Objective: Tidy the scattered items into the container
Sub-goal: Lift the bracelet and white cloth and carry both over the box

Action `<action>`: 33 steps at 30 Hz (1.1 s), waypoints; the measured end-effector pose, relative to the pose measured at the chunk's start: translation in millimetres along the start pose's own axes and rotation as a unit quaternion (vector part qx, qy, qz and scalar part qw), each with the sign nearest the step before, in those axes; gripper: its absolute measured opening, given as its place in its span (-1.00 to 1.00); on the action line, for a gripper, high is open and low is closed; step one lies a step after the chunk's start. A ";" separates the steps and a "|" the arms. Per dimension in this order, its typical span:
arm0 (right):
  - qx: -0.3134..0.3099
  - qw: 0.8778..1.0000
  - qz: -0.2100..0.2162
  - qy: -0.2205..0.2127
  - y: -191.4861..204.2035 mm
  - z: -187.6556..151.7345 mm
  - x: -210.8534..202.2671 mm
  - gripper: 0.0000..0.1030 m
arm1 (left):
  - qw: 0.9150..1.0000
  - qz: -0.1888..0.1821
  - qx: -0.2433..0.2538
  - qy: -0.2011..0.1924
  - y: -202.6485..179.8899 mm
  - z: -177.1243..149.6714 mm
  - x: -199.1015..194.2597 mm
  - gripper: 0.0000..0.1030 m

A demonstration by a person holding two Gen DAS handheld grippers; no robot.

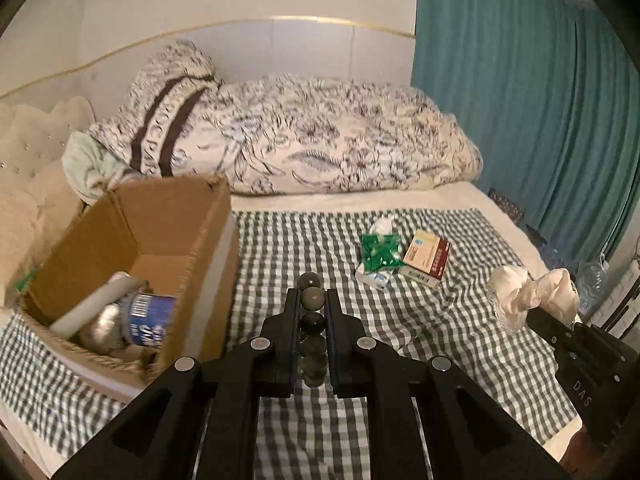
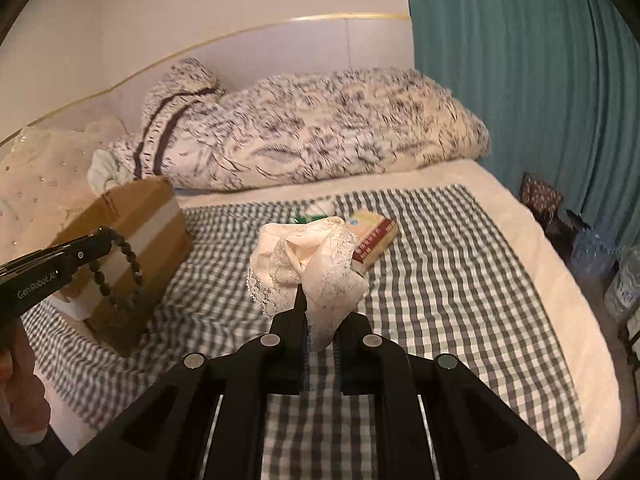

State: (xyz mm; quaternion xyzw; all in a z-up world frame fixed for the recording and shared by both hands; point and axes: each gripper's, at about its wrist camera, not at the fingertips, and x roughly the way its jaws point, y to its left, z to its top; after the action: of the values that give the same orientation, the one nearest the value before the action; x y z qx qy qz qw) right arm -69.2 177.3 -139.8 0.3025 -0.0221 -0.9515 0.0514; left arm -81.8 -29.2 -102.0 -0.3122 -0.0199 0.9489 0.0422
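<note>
Both wrist views look forward over the checked cloth [image 1: 400,320], sharing the bed.

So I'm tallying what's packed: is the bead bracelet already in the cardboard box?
No, the bead bracelet hangs from the left gripper, outside the cardboard box.

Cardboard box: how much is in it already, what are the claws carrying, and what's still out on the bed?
Done: the cardboard box already holds a blue-labelled can and a white roll.
In hand: the left claw grips a bead bracelet; the right claw grips a lace cloth.
Left: a green tissue pack and a small red-and-cream box on the checked blanket.
</note>
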 end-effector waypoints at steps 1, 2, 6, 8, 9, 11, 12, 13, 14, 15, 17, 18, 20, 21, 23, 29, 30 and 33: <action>-0.002 1.000 0.001 -0.003 3.1 1.6 -4.9 -0.82 | 1.000 0.001 0.000 -0.006 1.3 0.9 -7.7 -0.79; -0.003 1.000 0.002 -0.007 5.9 3.9 -10.4 -0.82 | 1.000 0.002 0.000 -0.011 2.6 1.8 -14.9 -0.79; -0.003 1.000 0.004 -0.021 15.7 11.3 -33.9 -0.82 | 1.000 0.004 0.001 -0.025 7.3 6.0 -36.5 -0.79; -0.002 1.000 0.007 -0.028 18.2 13.5 -42.5 -0.82 | 1.000 0.005 0.000 -0.031 10.9 8.3 -46.3 -0.79; -0.004 0.999 0.007 -0.032 20.8 15.8 -47.7 -0.82 | 0.999 0.005 -0.001 -0.034 12.7 9.7 -50.5 -0.79; -0.008 0.999 0.008 -0.039 24.6 20.0 -56.2 -0.82 | 0.999 0.007 -0.002 -0.039 16.1 13.3 -59.3 -0.79; -0.009 0.999 0.008 -0.045 26.7 23.0 -61.6 -0.82 | 0.999 0.008 -0.002 -0.043 18.0 14.9 -63.1 -0.79; -0.009 0.999 0.007 -0.048 27.5 24.3 -64.5 -0.82 | 0.999 0.009 -0.003 -0.046 20.0 16.3 -67.6 -0.79; -0.010 0.999 0.008 -0.050 29.2 27.1 -68.7 -0.82 | 0.999 0.009 -0.004 -0.049 22.0 17.7 -71.3 -0.79; -0.010 0.999 0.009 -0.051 30.8 29.1 -71.7 -0.82 | 0.999 0.010 -0.006 -0.052 23.8 19.2 -74.8 -0.79; -0.012 0.998 0.009 -0.055 33.6 32.1 -76.7 -0.82 | 0.998 0.011 -0.006 -0.057 27.4 22.2 -80.9 -0.79; -0.013 0.998 0.010 -0.056 35.0 34.0 -78.1 -0.82 | 0.998 0.013 -0.006 -0.059 28.9 23.4 -83.5 -0.79; -0.013 0.998 0.013 -0.058 38.3 36.3 -80.8 -0.82 | 0.998 0.015 -0.007 -0.061 32.7 25.2 -87.7 -0.79; -0.016 0.998 0.013 -0.058 40.4 37.5 -81.3 -0.82 | 0.998 0.016 -0.009 -0.061 34.8 26.0 -89.3 -0.79; -0.018 0.998 0.015 -0.059 44.5 40.2 -82.4 -0.82 | 0.998 0.017 -0.010 -0.063 39.9 27.8 -92.3 -0.79; -0.026 0.997 0.026 -0.065 59.7 48.3 -86.0 -0.82 | 0.997 0.025 -0.014 -0.065 56.8 32.9 -96.7 -0.79; -0.028 0.997 0.029 -0.066 63.6 50.1 -85.8 -0.82 | 0.997 0.026 -0.016 -0.065 60.7 33.8 -97.3 -0.79; -0.029 0.997 0.041 -0.067 74.3 56.2 -83.6 -0.82 | 0.997 0.033 -0.024 -0.063 73.6 36.7 -98.5 -0.79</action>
State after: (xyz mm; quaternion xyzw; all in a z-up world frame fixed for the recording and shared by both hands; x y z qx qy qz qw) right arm -27.6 113.4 -40.6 0.2356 -0.0106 -0.9669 0.0977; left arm -29.5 -112.0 -19.0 -0.2528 -0.0347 0.9669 0.0024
